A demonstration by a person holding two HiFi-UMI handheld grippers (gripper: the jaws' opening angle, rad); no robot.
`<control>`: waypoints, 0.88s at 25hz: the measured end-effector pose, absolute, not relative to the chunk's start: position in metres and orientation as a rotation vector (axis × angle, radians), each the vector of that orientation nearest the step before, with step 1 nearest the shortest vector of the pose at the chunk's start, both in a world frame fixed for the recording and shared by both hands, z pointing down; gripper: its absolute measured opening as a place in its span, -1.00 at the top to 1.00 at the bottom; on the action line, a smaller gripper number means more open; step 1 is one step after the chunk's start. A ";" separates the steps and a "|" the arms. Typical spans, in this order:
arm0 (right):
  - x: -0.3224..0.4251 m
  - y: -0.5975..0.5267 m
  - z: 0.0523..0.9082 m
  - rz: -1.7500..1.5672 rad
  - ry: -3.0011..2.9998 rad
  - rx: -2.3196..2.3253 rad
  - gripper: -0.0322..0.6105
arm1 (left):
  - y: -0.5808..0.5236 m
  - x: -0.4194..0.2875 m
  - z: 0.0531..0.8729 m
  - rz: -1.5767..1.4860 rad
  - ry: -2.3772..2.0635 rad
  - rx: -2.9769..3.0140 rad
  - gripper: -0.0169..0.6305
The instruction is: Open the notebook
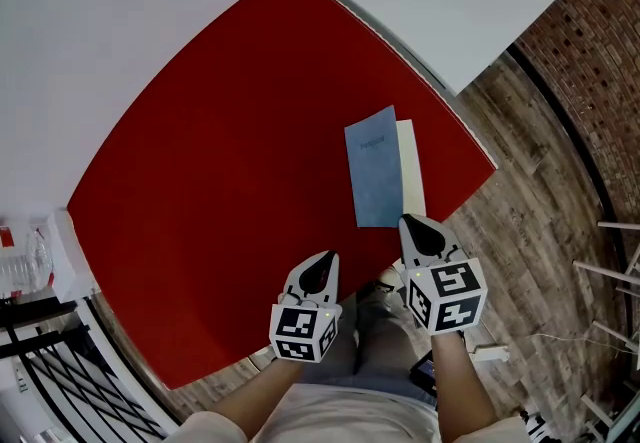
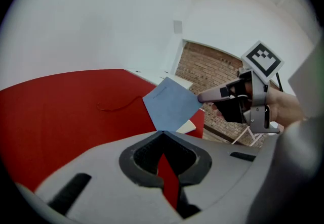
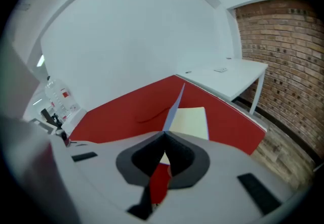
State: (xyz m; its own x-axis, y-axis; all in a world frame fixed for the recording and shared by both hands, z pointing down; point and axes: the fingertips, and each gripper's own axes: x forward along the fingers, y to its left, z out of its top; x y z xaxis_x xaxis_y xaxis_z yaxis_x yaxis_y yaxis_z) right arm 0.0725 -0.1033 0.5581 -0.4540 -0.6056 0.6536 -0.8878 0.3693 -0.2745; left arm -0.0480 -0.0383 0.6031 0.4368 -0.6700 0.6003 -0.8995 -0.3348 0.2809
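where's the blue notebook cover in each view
Head view: blue cover right of centre, lifted, right gripper at its near corner.
Left gripper view: blue cover at centre, outer face toward the camera.
Right gripper view: blue cover edge-on, rising from the shut jaws.
Shared landmark: red table.

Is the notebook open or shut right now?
Partly open: the right claw is shut on the blue cover, holding it raised off the cream page beneath.

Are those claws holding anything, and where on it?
The right gripper pinches the blue notebook cover at its near corner, raised off the pages. The left gripper holds nothing.
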 end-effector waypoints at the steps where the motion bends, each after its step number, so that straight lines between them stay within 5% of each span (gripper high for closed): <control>1: 0.060 -0.102 0.551 0.825 -2.216 1.264 0.87 | -0.036 -0.052 0.602 0.510 -1.323 2.103 0.93; 22: -0.125 -0.080 0.594 0.710 -2.291 0.820 0.87 | 0.001 -0.161 0.603 0.462 -1.523 1.930 0.93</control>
State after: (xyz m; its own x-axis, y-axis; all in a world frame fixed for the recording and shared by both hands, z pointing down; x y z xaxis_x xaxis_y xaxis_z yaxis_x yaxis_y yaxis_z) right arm -0.1252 -0.0805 0.5939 -0.6310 -0.3729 0.6803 -0.6924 0.6663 -0.2769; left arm -0.1606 0.0005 0.6030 0.2704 -0.7362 0.6204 -0.9568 -0.1341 0.2578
